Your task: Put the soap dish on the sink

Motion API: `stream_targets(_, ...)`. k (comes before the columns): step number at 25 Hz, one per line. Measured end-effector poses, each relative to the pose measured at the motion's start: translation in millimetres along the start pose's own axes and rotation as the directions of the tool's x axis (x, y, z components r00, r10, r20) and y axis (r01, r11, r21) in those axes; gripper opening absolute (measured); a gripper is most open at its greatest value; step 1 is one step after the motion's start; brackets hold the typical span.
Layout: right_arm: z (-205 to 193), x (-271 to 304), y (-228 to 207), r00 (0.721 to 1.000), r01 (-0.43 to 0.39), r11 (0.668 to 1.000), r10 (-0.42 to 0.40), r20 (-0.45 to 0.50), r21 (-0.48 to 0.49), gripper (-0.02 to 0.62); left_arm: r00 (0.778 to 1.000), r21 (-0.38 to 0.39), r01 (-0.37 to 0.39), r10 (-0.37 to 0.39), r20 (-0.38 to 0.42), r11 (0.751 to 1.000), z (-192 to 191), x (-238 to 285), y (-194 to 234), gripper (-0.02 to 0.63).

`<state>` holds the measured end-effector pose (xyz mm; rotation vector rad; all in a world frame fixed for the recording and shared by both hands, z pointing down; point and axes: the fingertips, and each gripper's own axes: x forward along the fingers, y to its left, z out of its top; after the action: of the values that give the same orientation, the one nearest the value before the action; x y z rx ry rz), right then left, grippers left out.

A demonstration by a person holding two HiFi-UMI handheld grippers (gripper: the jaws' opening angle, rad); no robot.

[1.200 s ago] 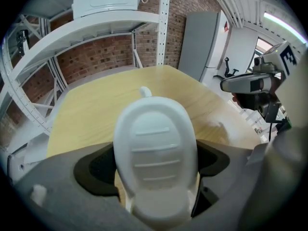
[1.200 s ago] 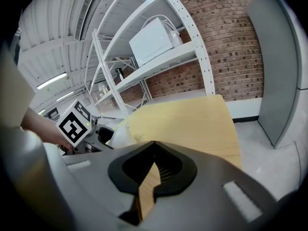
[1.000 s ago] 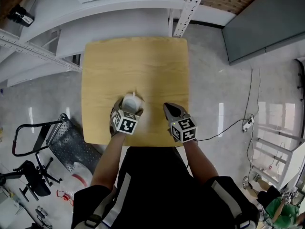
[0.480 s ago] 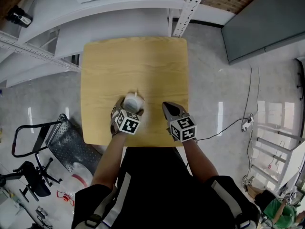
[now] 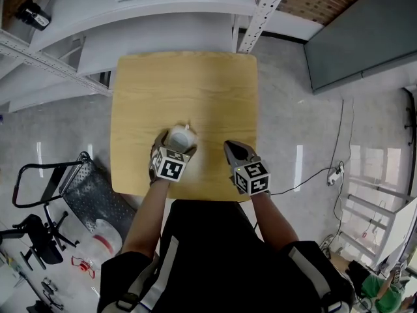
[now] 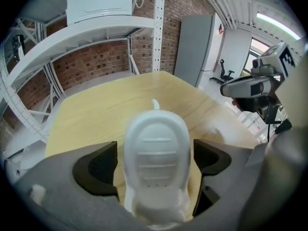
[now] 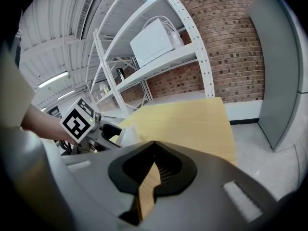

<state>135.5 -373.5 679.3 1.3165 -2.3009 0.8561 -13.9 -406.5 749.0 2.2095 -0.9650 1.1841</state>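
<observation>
My left hand-held gripper (image 5: 176, 150) just spread its jaws wide. The soap dish (image 6: 156, 162) sits between them, untouched. It's probably light, stiff, slick plastic, so clamp the long sides. My right hand-held gripper (image 5: 232, 152) is closed, empty.

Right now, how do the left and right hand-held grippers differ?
The left hand-held gripper has its jaws wide apart, and they have just been opening; the right hand-held gripper has its jaws shut. The left has the white soap dish between its jaws, with the pads clear of it; the right has nothing between its jaws. Both are over the near part of the wooden table.
</observation>
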Motion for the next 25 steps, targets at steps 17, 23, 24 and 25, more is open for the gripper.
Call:
stream_targets(17,60.9,-78.9,5.0,0.974,-0.052,0.996,0.067,0.218,-0.075,0.006,0.872,-0.223,-0.052,0.153,0.465,0.974,64.0,-123.2,-19.9,0.398)
stream_targets(23,69.6,-119.2,3.1,0.944,-0.097,0.995,0.092,0.317,-0.002,0.006,0.701,-0.315,-0.092,0.287,0.654,0.945,70.8,-201.1,-33.1,0.003)
stream_targets(24,73.4,-126.3,4.2,0.935,-0.107,0.994,0.099,0.341,0.005,0.006,0.689,-0.320,-0.080,0.285,0.666,0.944,69.2,-207.0,-36.4,0.003)
stream_targets(25,76.6,-133.0,5.2,0.926,-0.115,0.993,0.104,0.362,0.010,0.006,0.680,-0.323,-0.071,0.283,0.676,0.944,67.0,-211.7,-39.6,0.003)
